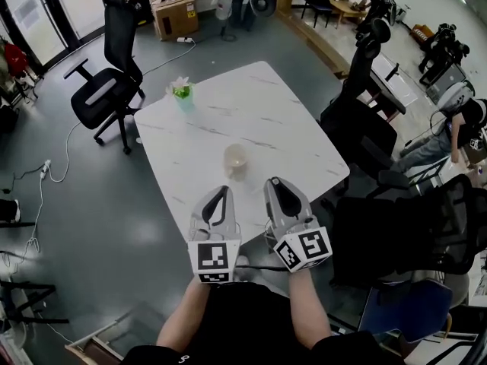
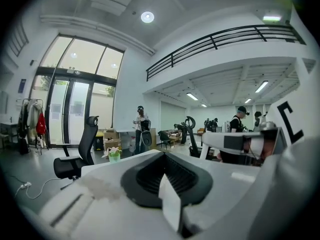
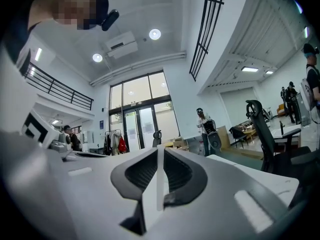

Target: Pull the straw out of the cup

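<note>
Right gripper (image 3: 160, 154) is clamped on a thin white strip that looks like the straw (image 3: 160, 181) (the head view doesn't show it at all, it's too thin). Left gripper (image 2: 162, 158) is pressed together with nothing in it. The cup (image 1: 236, 160) sits on the white table (image 1: 297, 120), well in from every edge and just ahead of both grippers. Print on the cardboard boxes (image 1: 175, 10) is too small to read. An office chair (image 1: 106, 74) stands near the plant (image 1: 181, 91) corner.

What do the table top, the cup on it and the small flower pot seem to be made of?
Table top: white with thin grey veins and smooth, so marble or a marble-look laminate.
Cup: cream and opaque, perhaps ceramic or plastic; too small to tell.
Flower pot: pale green, material unclear.
</note>
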A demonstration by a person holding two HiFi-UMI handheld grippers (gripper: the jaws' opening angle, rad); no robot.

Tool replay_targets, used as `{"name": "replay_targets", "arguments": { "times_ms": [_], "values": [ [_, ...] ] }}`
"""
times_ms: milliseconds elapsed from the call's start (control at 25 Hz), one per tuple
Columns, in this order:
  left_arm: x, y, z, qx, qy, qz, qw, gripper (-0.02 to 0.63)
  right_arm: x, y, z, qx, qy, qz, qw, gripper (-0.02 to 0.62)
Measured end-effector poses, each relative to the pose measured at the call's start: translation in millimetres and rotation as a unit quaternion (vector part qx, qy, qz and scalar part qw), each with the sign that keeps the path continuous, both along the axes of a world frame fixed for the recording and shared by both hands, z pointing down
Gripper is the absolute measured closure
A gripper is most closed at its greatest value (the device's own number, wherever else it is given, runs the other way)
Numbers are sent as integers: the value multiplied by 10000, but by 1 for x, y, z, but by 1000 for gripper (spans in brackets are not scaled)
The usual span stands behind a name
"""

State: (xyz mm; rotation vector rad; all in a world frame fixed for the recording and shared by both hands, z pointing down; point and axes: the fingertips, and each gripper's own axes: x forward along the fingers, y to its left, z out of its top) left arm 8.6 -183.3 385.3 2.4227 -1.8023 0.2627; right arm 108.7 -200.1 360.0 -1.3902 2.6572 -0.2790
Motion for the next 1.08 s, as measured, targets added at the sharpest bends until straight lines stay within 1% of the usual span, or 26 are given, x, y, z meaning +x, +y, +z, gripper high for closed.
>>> {"name": "replay_targets", "arguments": {
  "times_ms": [160,520,880,1080],
  "values": [
    [0,10,-10,116,-31,-103,9999,604,-1,11,-5,26,22,-117,9999,560],
    [3,27,-4,59,-46,-204,9998,606,-3,27,0,-27,77,-275,9996,560],
    [17,28,-8,98,-68,-75,9999,604,4,31,0,-25,73,-259,9996,560],
    [21,29,-13,127,-96,-72,9998,604,7,31,-4,-17,80,-269,9996,560]
  ]
}}
